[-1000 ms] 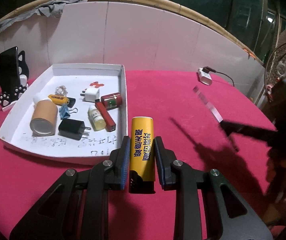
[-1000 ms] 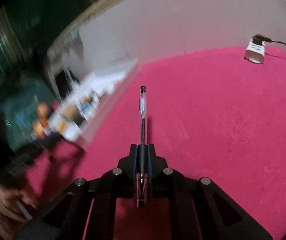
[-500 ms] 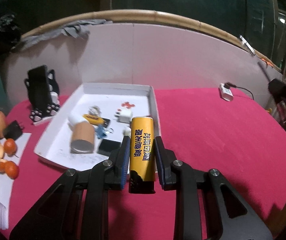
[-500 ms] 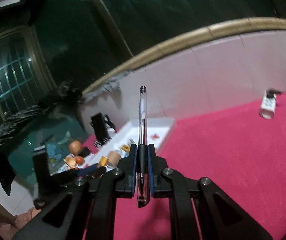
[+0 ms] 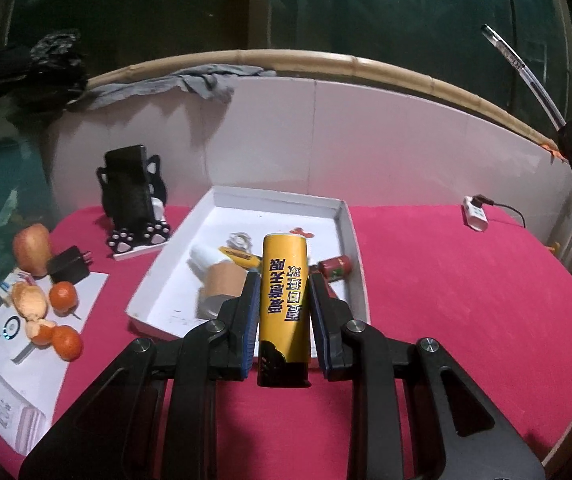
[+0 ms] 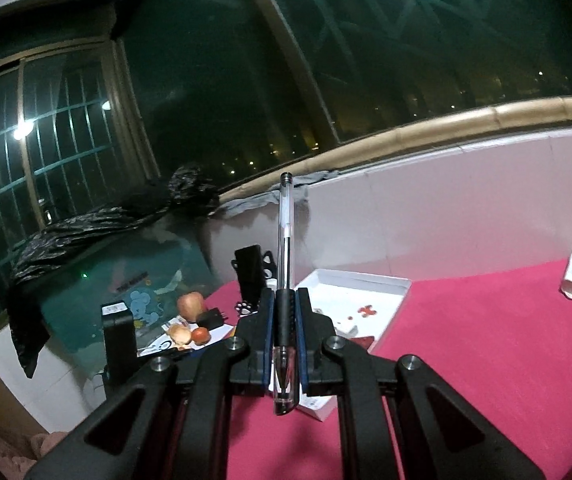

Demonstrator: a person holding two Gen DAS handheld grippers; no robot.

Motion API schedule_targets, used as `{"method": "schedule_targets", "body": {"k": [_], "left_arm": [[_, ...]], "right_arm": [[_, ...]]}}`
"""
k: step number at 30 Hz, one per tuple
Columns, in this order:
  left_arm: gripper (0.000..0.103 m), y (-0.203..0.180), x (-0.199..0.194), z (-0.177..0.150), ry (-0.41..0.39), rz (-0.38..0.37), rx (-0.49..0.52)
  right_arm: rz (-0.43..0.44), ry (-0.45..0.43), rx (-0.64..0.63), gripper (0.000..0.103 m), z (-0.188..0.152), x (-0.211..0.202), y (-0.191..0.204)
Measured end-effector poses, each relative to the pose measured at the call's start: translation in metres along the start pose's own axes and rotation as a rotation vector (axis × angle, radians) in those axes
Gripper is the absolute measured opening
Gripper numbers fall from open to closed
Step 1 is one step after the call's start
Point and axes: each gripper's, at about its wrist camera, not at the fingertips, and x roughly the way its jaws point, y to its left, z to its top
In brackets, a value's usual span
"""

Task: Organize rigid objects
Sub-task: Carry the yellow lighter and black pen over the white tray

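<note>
**Both tools loaded above the red desk**

The left tool [image 5: 282, 308] is clenched on a yellow cylindrical tube [image 5: 284, 300] printed with dark characters, held lengthwise between its blue-padded fingers above the near edge of the white tray [image 5: 352, 240]. The tray sits on the red desk [image 5: 466, 300] and holds a tan cardboard roll [image 5: 222, 284], a small red can [image 5: 336, 267] and other small items. The right tool [image 6: 285, 320] grips a clear ballpoint pen [image 6: 286, 240] by its black grip section, with the barrel pointing forward past the fingertips. Fruit [image 5: 32, 248] and a black charger [image 5: 68, 268] lie left of the tray.
</note>
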Motion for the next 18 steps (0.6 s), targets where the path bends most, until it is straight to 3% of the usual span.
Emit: {"method": "schedule_targets", "body": {"k": [18], "left_arm": [[0.023, 0.056, -0.014, 0.023, -0.07, 0.096, -0.039]], "right_arm": [[0.07, 0.052, -0.046, 0.007, 0.014, 0.05, 0.031]]}}
